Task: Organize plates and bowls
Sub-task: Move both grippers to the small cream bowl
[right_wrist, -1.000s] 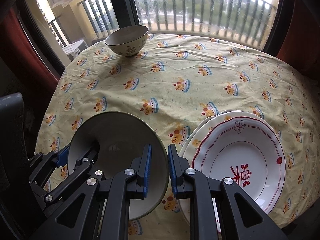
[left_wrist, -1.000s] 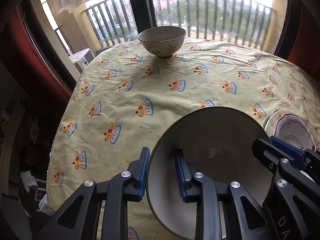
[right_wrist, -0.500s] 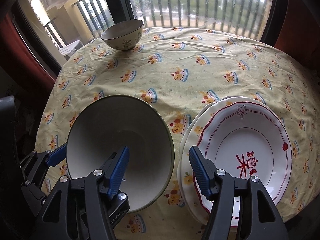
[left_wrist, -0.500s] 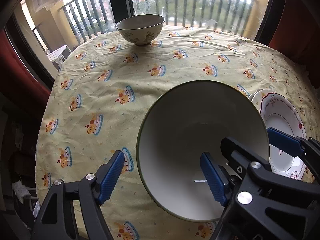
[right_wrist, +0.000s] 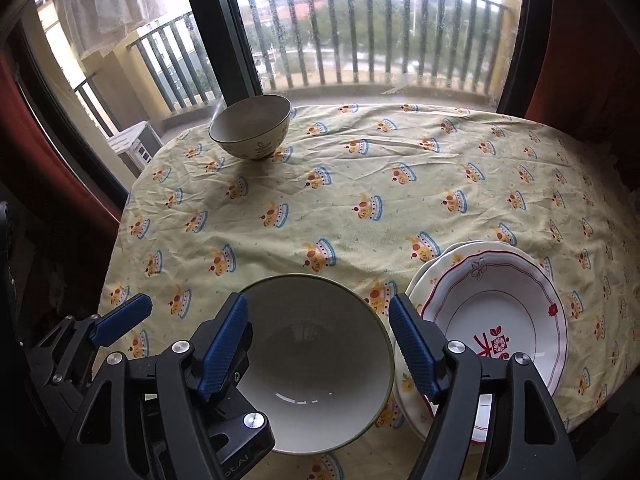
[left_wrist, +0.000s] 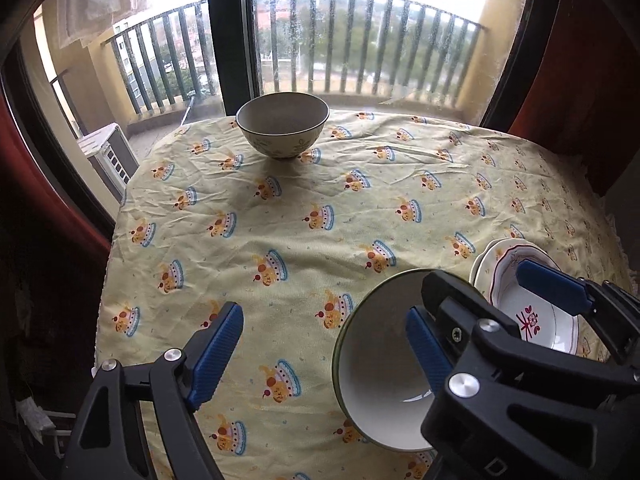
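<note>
Two bowls and a small stack of plates sit on a round table under a crumpled pale-yellow tablecloth (right_wrist: 360,184) printed with crown-like cakes; the only writing to be read is a red character-like mark beside a red flower on the top plate (right_wrist: 496,320), and pale letters on the lower gripper body in the right wrist view, too cut off to read. The near bowl (right_wrist: 316,360) is glossy, cream inside with a thin green rim, deep and round, and holds nothing; it stands on the cloth just left of the plates. The far bowl (right_wrist: 250,126) stands at the table's far edge by the window, matte grey inside with leaf sprigs on its outer wall; its inside shows nothing either. The plates are white, scalloped and red-lined, the top one nested on a cream one below. The right gripper (right_wrist: 318,340) has just been spreading its ribbed blue pads, which now stand clear either side of the near bowl's right rim, gripping nothing; the left gripper (left_wrist: 326,340) likewise has just been opening, its pads released, with the bowl's left rim between them.
</note>
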`<state>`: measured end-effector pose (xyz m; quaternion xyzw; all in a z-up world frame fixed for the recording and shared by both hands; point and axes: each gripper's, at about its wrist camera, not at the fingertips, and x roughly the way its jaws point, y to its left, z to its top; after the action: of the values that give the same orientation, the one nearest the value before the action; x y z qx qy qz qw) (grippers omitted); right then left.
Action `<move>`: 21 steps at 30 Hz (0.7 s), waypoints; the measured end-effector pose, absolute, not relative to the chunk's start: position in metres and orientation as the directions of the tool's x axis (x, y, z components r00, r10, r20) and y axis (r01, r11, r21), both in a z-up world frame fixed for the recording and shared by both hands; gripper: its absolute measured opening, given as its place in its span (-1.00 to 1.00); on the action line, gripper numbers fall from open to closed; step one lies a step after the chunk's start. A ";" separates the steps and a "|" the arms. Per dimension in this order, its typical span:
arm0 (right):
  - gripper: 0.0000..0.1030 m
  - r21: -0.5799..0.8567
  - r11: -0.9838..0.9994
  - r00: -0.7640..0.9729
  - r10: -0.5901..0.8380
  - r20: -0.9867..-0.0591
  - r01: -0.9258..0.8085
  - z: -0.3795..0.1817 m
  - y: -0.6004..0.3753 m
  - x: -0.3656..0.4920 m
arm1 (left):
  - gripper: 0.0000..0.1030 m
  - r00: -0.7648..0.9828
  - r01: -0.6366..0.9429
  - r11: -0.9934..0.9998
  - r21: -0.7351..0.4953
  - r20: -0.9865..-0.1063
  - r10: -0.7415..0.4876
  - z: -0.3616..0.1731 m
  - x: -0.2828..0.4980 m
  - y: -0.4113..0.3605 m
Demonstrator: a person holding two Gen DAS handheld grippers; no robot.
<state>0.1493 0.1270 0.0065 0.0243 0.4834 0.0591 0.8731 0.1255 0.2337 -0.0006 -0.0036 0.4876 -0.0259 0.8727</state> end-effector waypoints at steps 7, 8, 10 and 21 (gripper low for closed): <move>0.56 0.075 0.995 0.564 0.100 -0.820 -0.067 0.041 0.134 0.181 | 0.65 0.560 0.030 0.998 -0.055 -0.826 -0.062 0.029 0.158 0.243; 0.59 0.072 0.995 0.568 0.097 -0.818 -0.066 0.044 0.134 0.187 | 0.66 0.566 0.027 0.998 -0.054 -0.822 -0.060 0.033 0.164 0.243; 0.65 0.063 0.995 0.581 0.096 -0.808 -0.076 0.052 0.135 0.198 | 0.69 0.587 0.015 0.999 -0.046 -0.808 -0.046 0.038 0.174 0.244; 0.77 0.058 0.980 0.583 0.161 -0.796 -0.192 0.059 0.144 0.282 | 0.83 0.595 -0.151 0.988 0.011 -0.797 0.100 0.043 0.238 0.258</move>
<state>0.2821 0.1444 0.0585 -0.0173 0.4457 0.0990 0.8895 0.2385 0.2575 0.0428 -0.0287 0.4443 0.0703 0.8926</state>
